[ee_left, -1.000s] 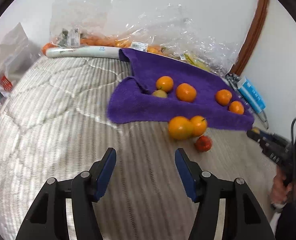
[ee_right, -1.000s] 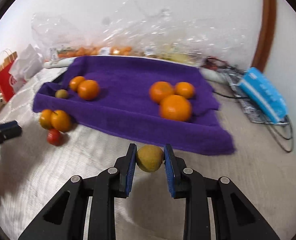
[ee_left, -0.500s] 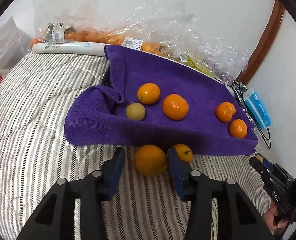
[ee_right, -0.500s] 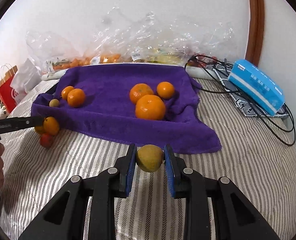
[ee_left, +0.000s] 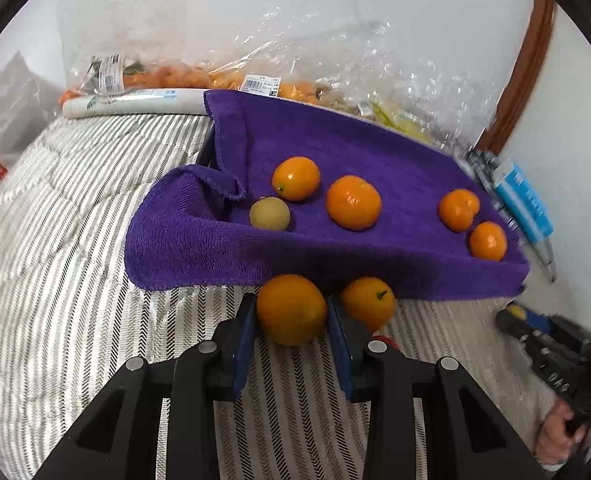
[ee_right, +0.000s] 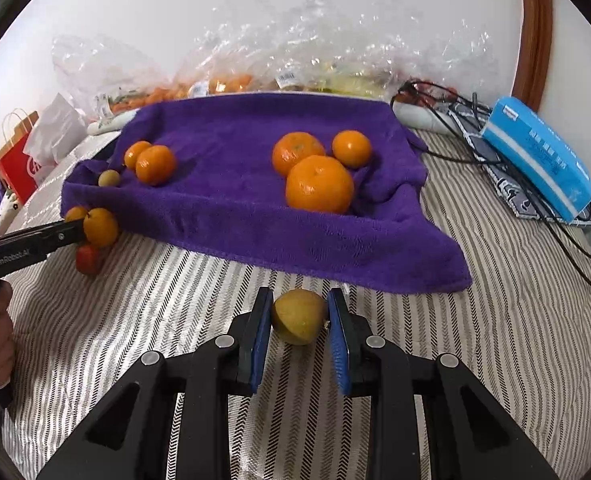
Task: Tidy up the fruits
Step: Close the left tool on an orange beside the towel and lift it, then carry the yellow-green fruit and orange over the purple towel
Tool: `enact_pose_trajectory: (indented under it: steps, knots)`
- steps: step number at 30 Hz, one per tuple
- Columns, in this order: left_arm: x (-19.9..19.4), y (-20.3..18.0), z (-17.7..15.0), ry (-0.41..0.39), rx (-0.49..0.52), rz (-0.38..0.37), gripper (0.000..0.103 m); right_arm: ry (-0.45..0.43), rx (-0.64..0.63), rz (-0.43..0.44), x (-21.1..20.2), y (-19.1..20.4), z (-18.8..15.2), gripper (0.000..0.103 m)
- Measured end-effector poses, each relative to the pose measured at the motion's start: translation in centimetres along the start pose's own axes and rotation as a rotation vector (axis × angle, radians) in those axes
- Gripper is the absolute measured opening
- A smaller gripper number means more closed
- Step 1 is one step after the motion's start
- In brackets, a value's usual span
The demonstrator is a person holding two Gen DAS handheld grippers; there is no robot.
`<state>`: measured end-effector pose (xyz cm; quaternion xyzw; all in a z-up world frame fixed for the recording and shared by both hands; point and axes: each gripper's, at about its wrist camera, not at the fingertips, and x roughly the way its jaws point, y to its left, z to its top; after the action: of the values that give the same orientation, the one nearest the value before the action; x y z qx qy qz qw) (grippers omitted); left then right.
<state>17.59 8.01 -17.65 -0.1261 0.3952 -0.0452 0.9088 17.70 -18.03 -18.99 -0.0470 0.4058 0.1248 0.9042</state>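
Oranges are lying in two clusters on the purple towel (ee_right: 231, 208), which is spread over the striped bedcover (ee_right: 495, 320). A large orange (ee_left: 291, 309) is sitting off the towel, just at its near hem, and the left gripper (ee_left: 291, 320) is closing its blue pads against both flanks of it. A second orange (ee_left: 369, 302) is resting against the outside of the right-hand finger, also just at the hem. The right gripper (ee_right: 300, 320) is clamping a yellow-green fruit (ee_right: 299, 316) between its pads, just short of the towel's hem.

The right wrist view is showing what the left one cannot — a small red fruit (ee_right: 88, 258) lying beside the left gripper's tip, and a blue tissue pack (ee_right: 535, 156) on tangled black cables (ee_right: 575, 248). The left wrist view is showing a pale round fruit (ee_left: 269, 213) on the towel beside two oranges — in the right view it is appearing only as a small speck.
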Motion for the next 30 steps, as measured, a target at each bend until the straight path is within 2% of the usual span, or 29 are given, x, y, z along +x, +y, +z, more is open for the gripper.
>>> enact_pose_trajectory:
  steps: [4, 11, 16, 21, 27, 30]
  knots:
    - [-0.7, 0.1, -0.1, -0.034, -0.012, -0.035, 0.032, -0.003, -0.005, -0.004, 0.0, 0.2, 0.0, 0.027]
    - [-1.5, -0.4, -0.3, -0.086, 0.000, -0.044, 0.032, -0.058, 0.023, -0.010, -1.0, -0.3, -0.1, 0.027]
    - [-1.8, -0.8, -0.2, -0.112, 0.021, -0.022, 0.032, -0.090, 0.022, -0.037, -1.7, -0.2, -0.2, 0.027]
    - [-2.7, -1.5, -0.5, -0.159, 0.053, -0.005, 0.032, -0.166, 0.002, -0.080, -3.1, 0.1, -0.5, 0.027]
    - [-4.4, -2.6, -0.9, -0.256, 0.103, 0.010, 0.032, -0.177, -0.028, -0.119, -3.3, 0.7, -0.5, 0.027]
    - [-4.7, -2.8, -1.0, -0.275, 0.112, 0.017, 0.032, -0.197, -0.015, -0.124, -3.7, 0.6, -0.6, 0.027]
